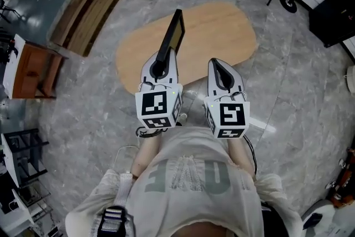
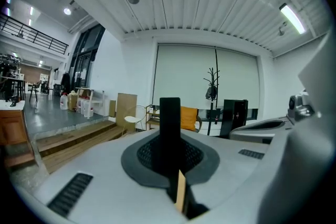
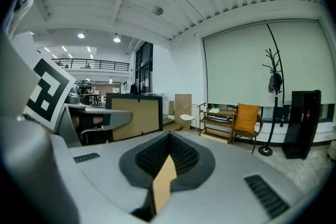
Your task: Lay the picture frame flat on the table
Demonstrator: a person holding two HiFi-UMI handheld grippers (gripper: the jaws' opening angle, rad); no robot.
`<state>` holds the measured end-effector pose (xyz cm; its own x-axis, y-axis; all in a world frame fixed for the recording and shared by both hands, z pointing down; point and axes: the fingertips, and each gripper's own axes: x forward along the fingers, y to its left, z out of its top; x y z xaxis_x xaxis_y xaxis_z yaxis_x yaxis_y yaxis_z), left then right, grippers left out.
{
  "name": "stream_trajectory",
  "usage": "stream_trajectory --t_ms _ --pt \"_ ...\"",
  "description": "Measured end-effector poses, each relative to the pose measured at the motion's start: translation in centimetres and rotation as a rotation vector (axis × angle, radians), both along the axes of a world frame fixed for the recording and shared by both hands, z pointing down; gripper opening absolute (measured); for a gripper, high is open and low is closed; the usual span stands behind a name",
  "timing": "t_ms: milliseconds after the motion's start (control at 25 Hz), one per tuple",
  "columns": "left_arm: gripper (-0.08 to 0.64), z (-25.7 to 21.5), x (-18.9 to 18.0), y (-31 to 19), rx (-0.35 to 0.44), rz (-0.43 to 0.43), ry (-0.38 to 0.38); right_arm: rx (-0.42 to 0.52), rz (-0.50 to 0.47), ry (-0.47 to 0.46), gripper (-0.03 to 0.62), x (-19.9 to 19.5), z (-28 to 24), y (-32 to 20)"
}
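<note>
The picture frame has a black rim and a tan back. It stands upright on edge above the oval wooden table, and my left gripper is shut on its lower end. Seen edge-on in the left gripper view, the frame rises as a black bar from between the jaws. In the right gripper view the picture frame shows its tan back at the left. My right gripper hovers beside the left one over the table's near edge, shut and holding nothing.
Grey marble floor surrounds the table. Wooden steps run along the far left, with a brown cabinet nearby. A chair with an orange cushion, a coat stand and a black cabinet stand by the far wall.
</note>
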<state>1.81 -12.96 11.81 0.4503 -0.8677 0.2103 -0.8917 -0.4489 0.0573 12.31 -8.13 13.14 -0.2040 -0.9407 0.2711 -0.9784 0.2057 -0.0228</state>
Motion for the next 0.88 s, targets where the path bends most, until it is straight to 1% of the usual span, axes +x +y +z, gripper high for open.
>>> stream_trajectory --t_ms 120,240,480,640,760,880 --pt "0.018 -0.3 0.4 -0.3 0.006 -0.008 0.001 0.012 -0.026 -0.006 0.006 0.2 -0.4 -0.6" --pt "0.018 -0.7 0.7 -0.6 0.02 -0.022 -0.005 0.024 -0.047 -0.038 0.006 0.4 -0.8 -1.2" --pt "0.018 -1.2 0.8 -0.8 0.034 -0.039 -0.005 0.042 -0.055 -0.061 0.006 0.9 -1.5 -2.0" --pt "0.018 -0.6 0.6 -0.7 0.02 -0.047 0.003 0.033 -0.071 -0.084 0.006 0.7 -1.2 -2.3" --pt "0.018 -0.7 -0.1 -0.9 0.019 -0.062 0.006 0.035 -0.075 -0.086 0.006 0.4 -1.3 -2.6" --pt "0.018 -0.2 -0.5 -1.5 0.017 -0.074 0.0 0.04 -0.1 -0.068 0.006 0.1 -1.1 -3.6"
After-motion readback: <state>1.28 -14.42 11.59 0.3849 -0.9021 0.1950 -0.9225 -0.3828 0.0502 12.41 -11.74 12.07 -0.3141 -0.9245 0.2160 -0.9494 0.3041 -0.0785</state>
